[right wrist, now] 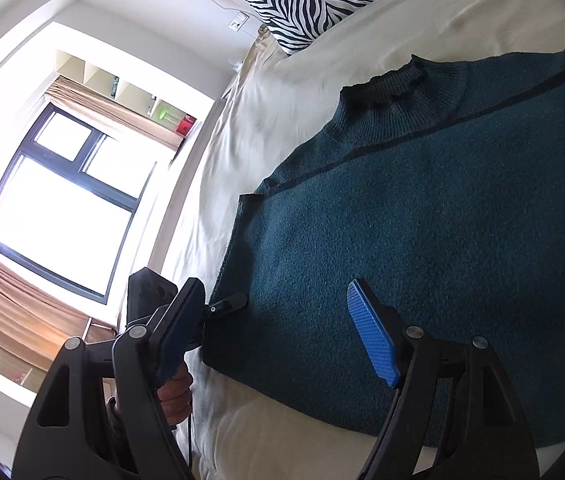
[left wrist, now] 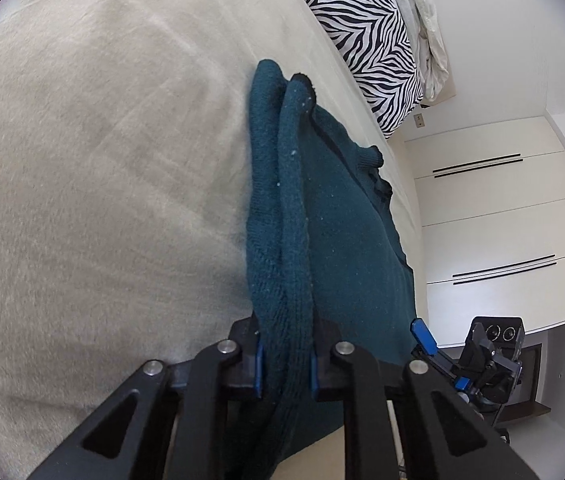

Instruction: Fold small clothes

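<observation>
A dark teal knit sweater (right wrist: 422,232) lies on a beige bedspread (left wrist: 102,160), collar toward the pillows. In the left wrist view my left gripper (left wrist: 285,364) is shut on the sweater's folded sleeve (left wrist: 282,220), which runs forward along the sweater's left edge. The right gripper (left wrist: 424,336) shows beyond the sweater's far side. In the right wrist view my right gripper (right wrist: 278,336) is open over the sweater's lower part, its blue pads (right wrist: 370,332) well apart and holding nothing. The left gripper's fingers (right wrist: 228,304) pinch the sweater's left edge.
A zebra-print pillow (left wrist: 366,36) and crumpled pale bedding (left wrist: 426,20) lie at the head of the bed. White wardrobe doors (left wrist: 494,220) stand beyond the bed in the left wrist view. A bright window (right wrist: 58,200) with tan curtains fills the left of the right wrist view.
</observation>
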Demonstrator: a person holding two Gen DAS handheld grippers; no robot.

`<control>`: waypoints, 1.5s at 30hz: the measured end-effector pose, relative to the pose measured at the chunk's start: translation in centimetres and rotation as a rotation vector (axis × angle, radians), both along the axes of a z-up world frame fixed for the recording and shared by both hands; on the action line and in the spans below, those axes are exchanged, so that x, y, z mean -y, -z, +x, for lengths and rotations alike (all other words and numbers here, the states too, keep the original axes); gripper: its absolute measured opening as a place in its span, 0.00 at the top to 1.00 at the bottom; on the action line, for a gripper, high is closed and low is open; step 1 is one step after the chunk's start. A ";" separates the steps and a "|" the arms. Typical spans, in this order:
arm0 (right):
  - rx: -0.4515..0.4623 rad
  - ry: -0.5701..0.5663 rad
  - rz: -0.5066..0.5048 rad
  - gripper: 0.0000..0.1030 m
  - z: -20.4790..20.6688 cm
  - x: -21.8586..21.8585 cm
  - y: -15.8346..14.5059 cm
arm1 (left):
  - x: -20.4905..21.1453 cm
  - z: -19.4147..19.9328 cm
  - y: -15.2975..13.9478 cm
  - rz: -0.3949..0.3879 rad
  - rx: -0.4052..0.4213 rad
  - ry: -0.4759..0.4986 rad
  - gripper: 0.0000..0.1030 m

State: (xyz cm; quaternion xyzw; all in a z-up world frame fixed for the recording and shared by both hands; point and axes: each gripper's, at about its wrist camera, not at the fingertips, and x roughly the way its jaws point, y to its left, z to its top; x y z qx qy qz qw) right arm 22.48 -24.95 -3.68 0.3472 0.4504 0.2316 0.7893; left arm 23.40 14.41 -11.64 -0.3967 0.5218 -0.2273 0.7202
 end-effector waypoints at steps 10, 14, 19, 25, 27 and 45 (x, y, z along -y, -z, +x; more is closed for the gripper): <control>-0.090 0.036 0.057 0.29 3.4 0.5 4.1 | -0.3 -0.3 -0.7 -0.049 0.029 -0.020 0.86; -0.105 0.023 0.052 0.29 4.2 0.4 5.0 | 0.5 -0.2 -2.0 -0.048 0.057 0.003 0.87; -0.114 0.029 0.128 0.29 4.6 1.3 5.0 | 3.1 -0.4 -5.5 -0.046 0.122 0.060 0.87; -0.105 0.059 0.283 0.29 4.8 4.6 4.4 | 9.5 -0.3 -8.9 -0.038 0.186 0.165 0.87; -0.099 0.077 0.306 0.29 4.8 6.1 4.1 | 12.3 -0.1 -9.3 -0.038 0.199 0.204 0.87; -0.153 0.176 0.279 0.20 4.7 14.5 5.6 | 22.9 -3.1 -7.2 -0.128 0.235 0.385 0.31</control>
